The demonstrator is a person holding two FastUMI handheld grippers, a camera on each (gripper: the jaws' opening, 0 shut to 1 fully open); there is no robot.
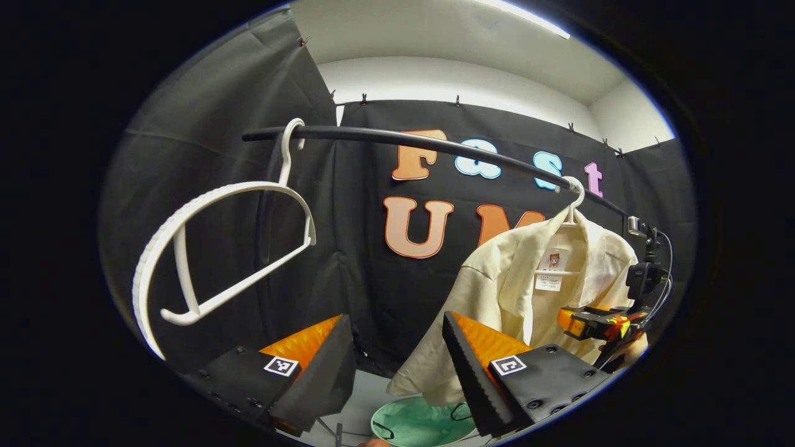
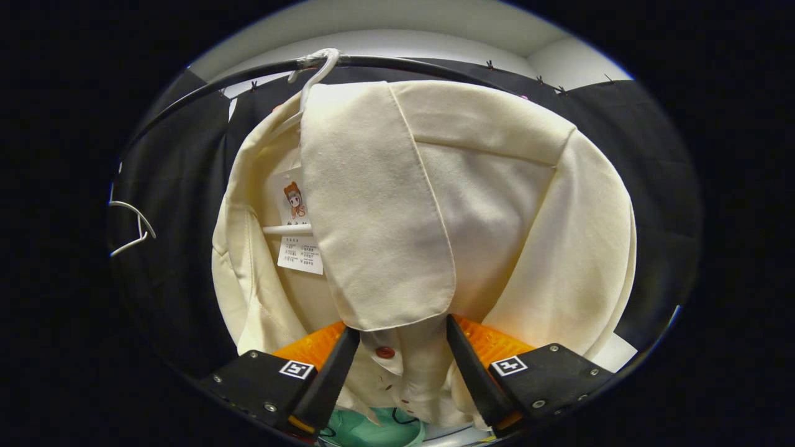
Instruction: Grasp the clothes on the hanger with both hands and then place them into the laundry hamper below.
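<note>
A cream shirt (image 1: 509, 292) hangs on a white hanger (image 1: 574, 195) from the black rail (image 1: 435, 144), to the right in the left gripper view. My left gripper (image 1: 395, 320) is open with nothing between its fingers, some way short of the shirt. The right gripper (image 1: 590, 323) shows at the shirt's right front edge. In the right gripper view the shirt (image 2: 497, 205) is very close. My right gripper (image 2: 402, 329) is open, and the buttoned front strip hangs between its fingers below the collar flap. The green laundry hamper (image 1: 416, 425) (image 2: 360, 431) sits below.
An empty white hanger (image 1: 217, 248) hangs from the rail's left end, close above my left gripper, and shows small in the right gripper view as the empty hanger (image 2: 130, 230). Black cloth walls close in behind and to the sides. A hand (image 1: 633, 351) holds the right gripper.
</note>
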